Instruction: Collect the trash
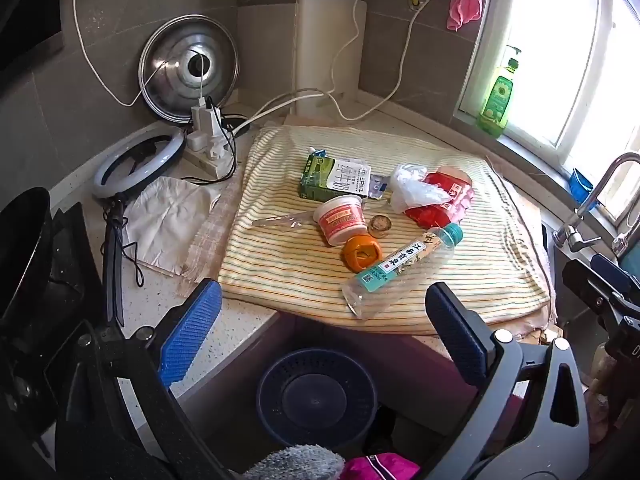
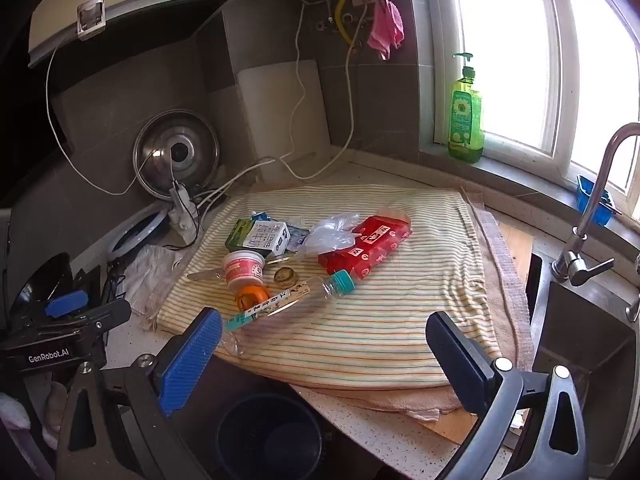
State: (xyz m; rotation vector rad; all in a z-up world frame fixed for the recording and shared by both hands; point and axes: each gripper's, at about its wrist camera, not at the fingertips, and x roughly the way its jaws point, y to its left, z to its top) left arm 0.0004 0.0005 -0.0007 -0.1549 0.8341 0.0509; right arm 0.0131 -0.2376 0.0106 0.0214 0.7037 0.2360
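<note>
Left hand-held gripper (image 1: pixel 322 320): I see its blue pads spread wide, nothing between them, over the table's near edge.
Right hand-held gripper (image 2: pixel 324 344): mine also stands wide and empty, above the near edge.
Bin (image 1: pixel 316 394): dark, round, below the near edge.
Cloth (image 1: pixel 460 280): striped, spread over the table (image 1: pixel 248 332).
Bottle (image 1: pixel 400 270): clear, on its side, closest to the near edge.
Other trash: orange lid (image 1: pixel 360 254), cup (image 1: pixel 341 218), carton (image 1: pixel 334 178), red pack (image 1: pixel 444 200), plastic bag (image 1: pixel 414 188), clustered mid-cloth.

Speckled countertop (image 1: pixel 248 320) under striped cloth (image 1: pixel 460 280), white rag (image 1: pixel 168 216), power strip (image 1: pixel 208 152)
</note>
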